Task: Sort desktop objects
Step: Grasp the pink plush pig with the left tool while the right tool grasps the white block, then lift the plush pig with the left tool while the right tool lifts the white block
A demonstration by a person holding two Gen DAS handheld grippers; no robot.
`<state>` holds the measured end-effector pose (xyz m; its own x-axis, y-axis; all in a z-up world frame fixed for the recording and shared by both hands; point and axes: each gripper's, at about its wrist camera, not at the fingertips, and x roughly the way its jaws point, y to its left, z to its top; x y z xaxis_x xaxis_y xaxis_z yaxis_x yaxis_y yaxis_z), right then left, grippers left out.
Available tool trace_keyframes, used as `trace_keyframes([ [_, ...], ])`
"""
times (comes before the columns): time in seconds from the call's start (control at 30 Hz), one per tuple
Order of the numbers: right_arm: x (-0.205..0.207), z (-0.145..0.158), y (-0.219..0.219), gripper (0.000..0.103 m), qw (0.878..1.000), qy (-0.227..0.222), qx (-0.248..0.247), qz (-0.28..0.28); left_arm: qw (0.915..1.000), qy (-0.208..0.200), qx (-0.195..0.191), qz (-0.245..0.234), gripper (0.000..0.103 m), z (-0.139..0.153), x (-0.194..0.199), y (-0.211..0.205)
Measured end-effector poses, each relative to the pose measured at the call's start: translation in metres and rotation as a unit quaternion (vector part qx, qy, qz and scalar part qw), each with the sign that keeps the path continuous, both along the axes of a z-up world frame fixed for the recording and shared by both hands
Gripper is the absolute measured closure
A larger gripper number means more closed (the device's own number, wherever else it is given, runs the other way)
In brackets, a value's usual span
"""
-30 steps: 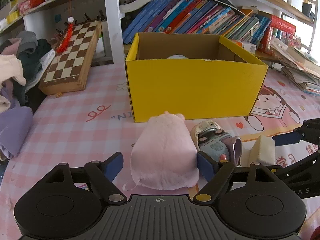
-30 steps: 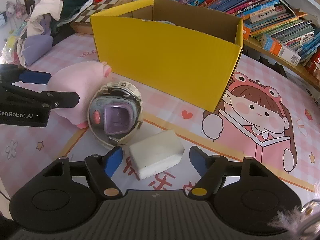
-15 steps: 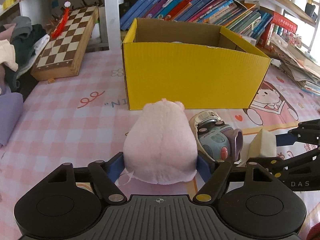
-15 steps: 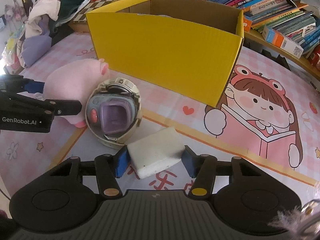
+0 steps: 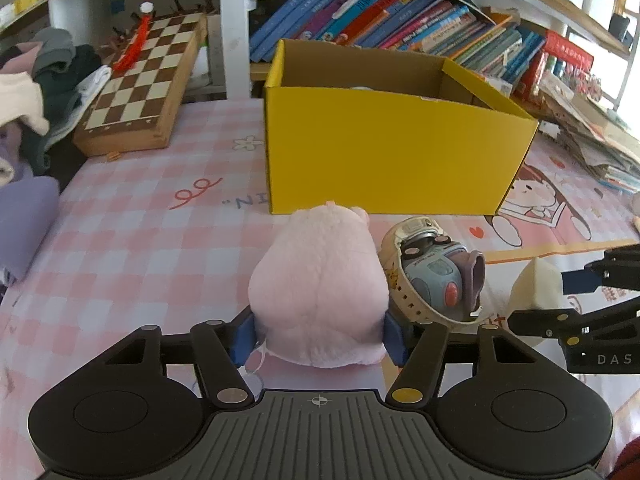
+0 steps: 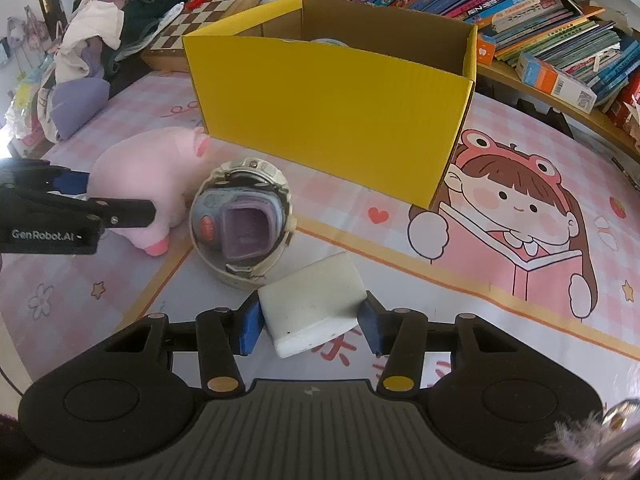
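My left gripper is shut on a pink plush pig, its blue pads pressing the pig's rear sides. The pig also shows in the right wrist view, with the left gripper on it. My right gripper is shut on a white block that rests on the table. The block and the right gripper show at the right of the left wrist view. A round toy with a purple screen lies between pig and block. An open yellow box stands behind them.
A chessboard leans at the back left beside a pile of clothes. Shelves of books run behind the box, with loose papers at the right. The pink cartoon tablecloth covers the table.
Both grippers have closed: the left one onto the pink pig, the right one onto the white block. Both were open around them a second ago.
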<state>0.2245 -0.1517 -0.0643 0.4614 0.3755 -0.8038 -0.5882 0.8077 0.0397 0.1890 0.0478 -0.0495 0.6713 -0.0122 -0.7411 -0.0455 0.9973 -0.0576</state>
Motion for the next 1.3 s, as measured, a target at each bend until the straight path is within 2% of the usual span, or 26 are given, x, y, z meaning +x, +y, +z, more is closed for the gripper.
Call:
trace_keyframes([
  [0.23,-0.013,0.005,0.000,0.056,1.000,-0.002,0.003,-0.002,0.9998,-0.011,-0.013,0.008,0.042,0.011,-0.016,0.006],
  [0.9,-0.063,0.023,-0.007,0.056,1.000,-0.011,0.003,-0.007,0.9985,-0.029,-0.037,-0.028,0.043,0.029,-0.060,0.002],
  [1.3,-0.069,0.032,-0.026,0.056,0.999,-0.031,-0.015,-0.037,0.9976,-0.036,-0.043,-0.042,0.043,0.034,-0.070,0.004],
])
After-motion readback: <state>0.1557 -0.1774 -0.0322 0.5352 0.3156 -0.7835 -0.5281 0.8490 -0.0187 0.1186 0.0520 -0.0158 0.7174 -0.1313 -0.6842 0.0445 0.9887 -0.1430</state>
